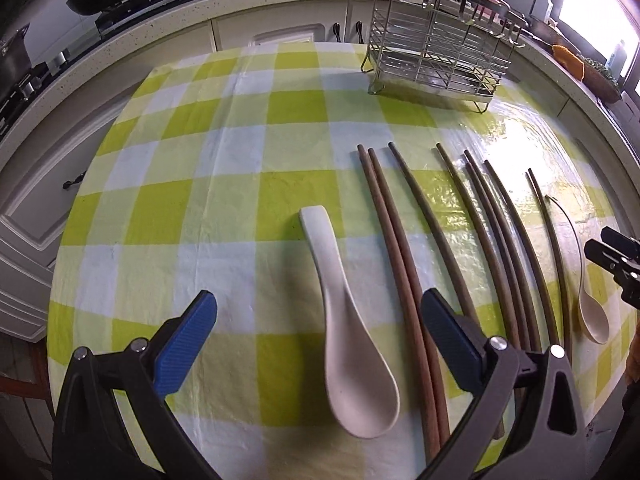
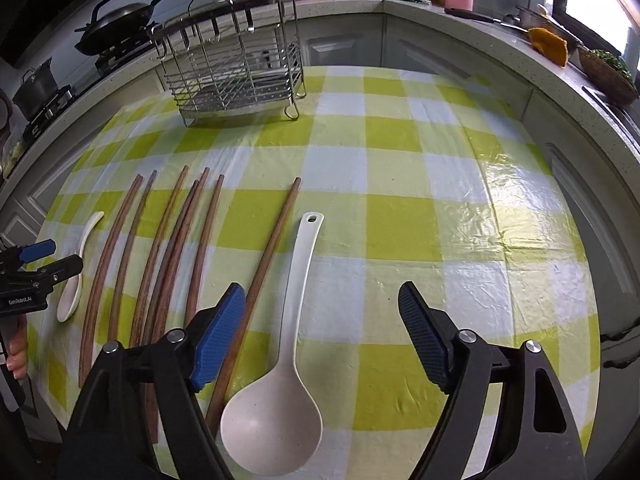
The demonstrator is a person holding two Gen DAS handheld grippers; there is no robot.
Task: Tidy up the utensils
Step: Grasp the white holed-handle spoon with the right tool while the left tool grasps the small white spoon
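Utensils lie in a row on a surface [image 2: 400,216] covered by a green, yellow and white checked cloth, and two hand-held tools hang above them, both angled steeply downward.

Left tool [image 1: 320,320] has its blue-padded jaws spread wide with nothing gripped; a short white spoon [image 1: 348,336] lies on the cloth between the jaws, bowl toward the camera, with neither pad touching it. Right tool [image 2: 322,320] is likewise open and holding nothing; a white ladle [image 2: 280,380] lies between its jaws, closer to its left pad, its round bowl nearest the camera and its handle hole at the far end.

Taking the ladle as the landmark: one brown wooden chopstick [image 2: 256,292] lies just beside it on its left, passing under the right tool's left pad. Further left are more chopsticks [image 2: 160,256], roughly parallel and fanned slightly, some touching or crossing one another. The short white spoon lies beyond these, at the far left end of the row. A wire metal utensil rack [image 2: 236,68] stands upright well beyond the ladle and to its left, at the far edge of the cloth. Behind it runs a kitchen counter with a black wok [image 2: 120,20] on a stove.
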